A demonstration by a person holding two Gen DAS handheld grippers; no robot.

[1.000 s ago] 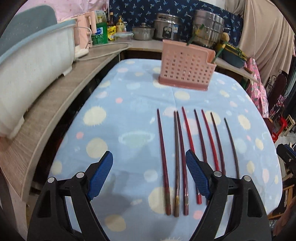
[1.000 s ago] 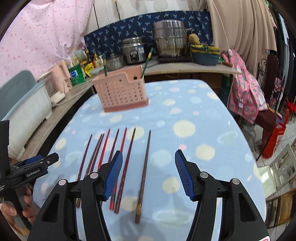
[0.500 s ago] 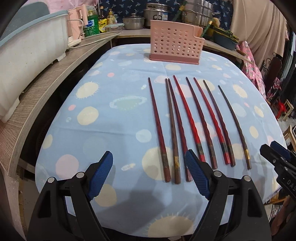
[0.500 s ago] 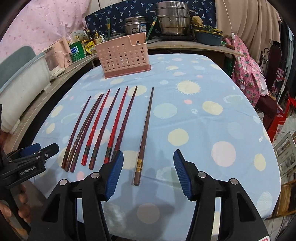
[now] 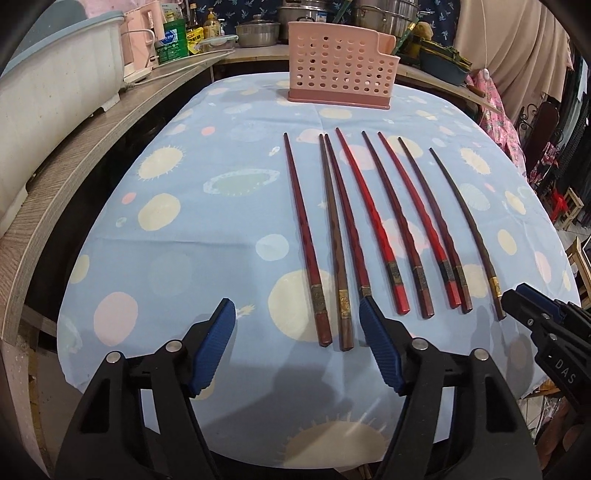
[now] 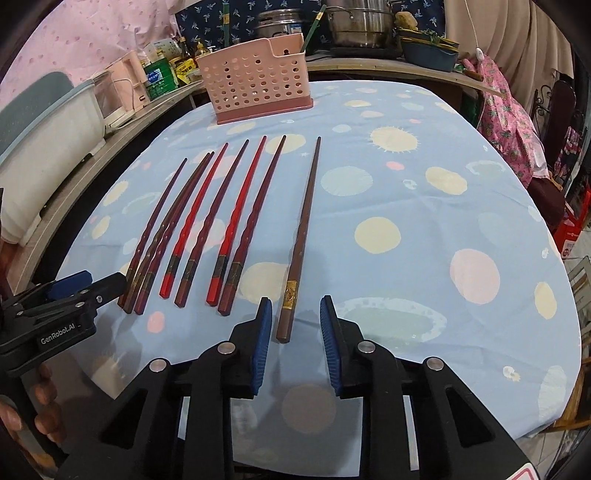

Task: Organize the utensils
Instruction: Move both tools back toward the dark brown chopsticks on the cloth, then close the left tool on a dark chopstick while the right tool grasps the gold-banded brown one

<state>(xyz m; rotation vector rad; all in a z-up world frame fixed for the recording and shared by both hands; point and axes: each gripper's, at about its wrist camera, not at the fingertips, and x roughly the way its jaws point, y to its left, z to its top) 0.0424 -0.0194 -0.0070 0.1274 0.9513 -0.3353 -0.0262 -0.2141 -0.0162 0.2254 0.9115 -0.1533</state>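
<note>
- The right gripper [image 6: 293, 319] has just been closing; its blue pads flank the butt of the lone dark-brown wooden chopstick [image 6: 301, 236] without pressing it, so nothing is grasped.
- Risk: an off-centre pinch could roll the chopstick away across the dotted blue surface [image 6: 424, 221].
- The left gripper [image 5: 297, 332], also narrowing, hangs released over two reddish-brown chopstick butts [image 5: 334, 325]; it might catch both.
- The perforated pink plastic utensil basket [image 6: 255, 88] stands well beyond; its contents are unclear.

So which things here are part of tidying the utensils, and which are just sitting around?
Part of the job:
- eight dark red and brown wooden chopsticks in a row on the tablecloth
- pink perforated plastic utensil basket

Just lying about:
- steel pots
- green bottle
- white plastic tub
</note>
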